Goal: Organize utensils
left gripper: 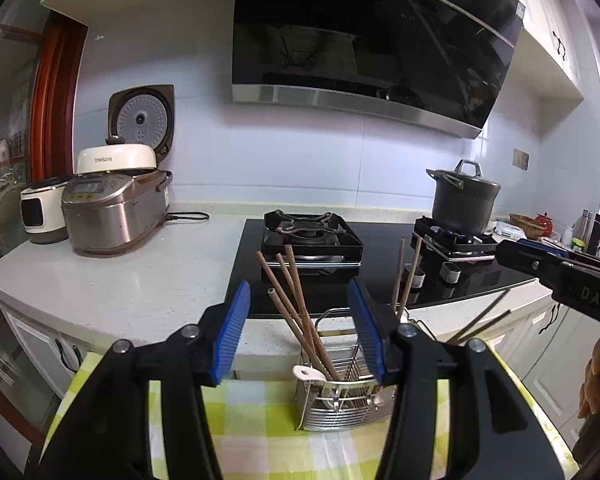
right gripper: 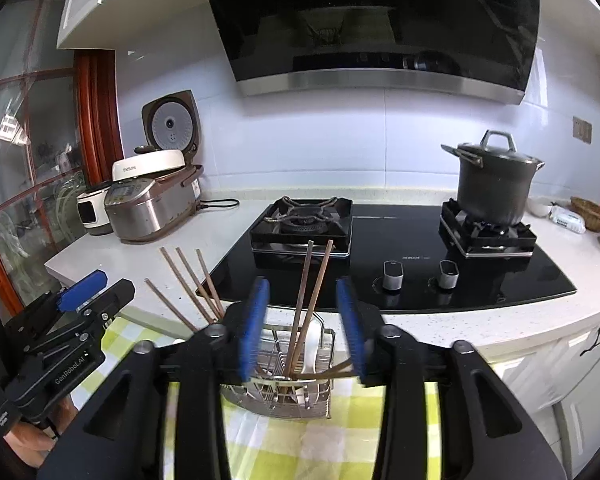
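Behind both wide-spread tools (left (left gripper: 300, 328), right (right gripper: 306, 328)), the rack (left gripper: 340, 408) hides chopstick (left gripper: 296, 304) tips.

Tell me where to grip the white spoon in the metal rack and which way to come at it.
Take the white spoon by its handle end, which pokes above the rack rim beside the leaning chopsticks. Come from above, fingers either side of the handle; its bowl seems buried low among the wires, and the chopsticks crowd one side.

Brown chopsticks (left gripper: 300, 312) lean in wire caddy (left gripper: 340, 404) beside white spoon (left gripper: 309, 373).
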`<state>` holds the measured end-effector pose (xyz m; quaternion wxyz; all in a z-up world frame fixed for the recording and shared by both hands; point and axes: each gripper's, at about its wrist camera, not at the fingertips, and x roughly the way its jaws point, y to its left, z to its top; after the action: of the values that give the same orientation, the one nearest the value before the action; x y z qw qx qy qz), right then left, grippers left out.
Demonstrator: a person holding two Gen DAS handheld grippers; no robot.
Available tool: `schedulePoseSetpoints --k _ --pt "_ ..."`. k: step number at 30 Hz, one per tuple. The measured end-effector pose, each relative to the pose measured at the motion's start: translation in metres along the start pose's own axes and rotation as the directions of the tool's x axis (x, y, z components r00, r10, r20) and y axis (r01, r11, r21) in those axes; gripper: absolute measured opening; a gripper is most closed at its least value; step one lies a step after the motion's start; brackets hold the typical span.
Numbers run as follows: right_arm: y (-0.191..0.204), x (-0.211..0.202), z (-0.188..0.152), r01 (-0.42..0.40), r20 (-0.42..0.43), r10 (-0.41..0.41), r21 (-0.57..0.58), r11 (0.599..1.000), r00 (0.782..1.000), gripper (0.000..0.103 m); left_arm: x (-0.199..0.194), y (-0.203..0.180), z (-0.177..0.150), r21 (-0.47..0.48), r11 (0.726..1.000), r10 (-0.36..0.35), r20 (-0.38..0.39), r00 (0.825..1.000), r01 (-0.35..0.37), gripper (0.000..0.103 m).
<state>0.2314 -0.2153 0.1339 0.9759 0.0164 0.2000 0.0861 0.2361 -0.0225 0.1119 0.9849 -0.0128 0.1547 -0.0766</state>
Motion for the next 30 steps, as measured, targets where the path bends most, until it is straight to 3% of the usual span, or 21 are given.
schedulePoseSetpoints --k 3,6,8,13,24,30 --pt "0.004 -0.020 -0.005 -0.002 0.019 0.003 -0.012 1.000 1.000 0.048 -0.023 0.003 0.000 -0.006 1.000 -0.005 0.019 1.000 0.005 0.059" --pt "0.004 -0.040 -0.020 -0.019 0.034 0.019 0.005 1.000 0.999 0.050 -0.047 0.010 -0.007 -0.035 0.999 -0.014 0.024 1.000 0.015 0.071" --pt "0.005 -0.050 -0.033 -0.026 0.044 0.025 0.014 1.000 0.999 0.058 -0.062 0.014 -0.015 -0.061 0.998 -0.021 0.027 0.999 0.022 0.084" --pt "0.012 -0.071 -0.074 -0.006 0.061 0.007 -0.014 1.000 0.998 0.069 -0.086 0.014 -0.036 -0.054 0.998 -0.015 0.023 1.000 0.016 0.098" --pt "0.024 -0.099 -0.122 0.021 0.053 -0.019 -0.035 0.999 0.998 0.083 -0.123 0.007 -0.089 -0.031 0.999 0.012 -0.001 1.000 -0.012 0.098" --pt "0.022 -0.083 -0.119 0.015 -0.011 -0.015 -0.016 1.000 1.000 0.085 -0.112 0.004 -0.083 -0.016 1.000 0.022 -0.005 1.000 -0.022 0.098"
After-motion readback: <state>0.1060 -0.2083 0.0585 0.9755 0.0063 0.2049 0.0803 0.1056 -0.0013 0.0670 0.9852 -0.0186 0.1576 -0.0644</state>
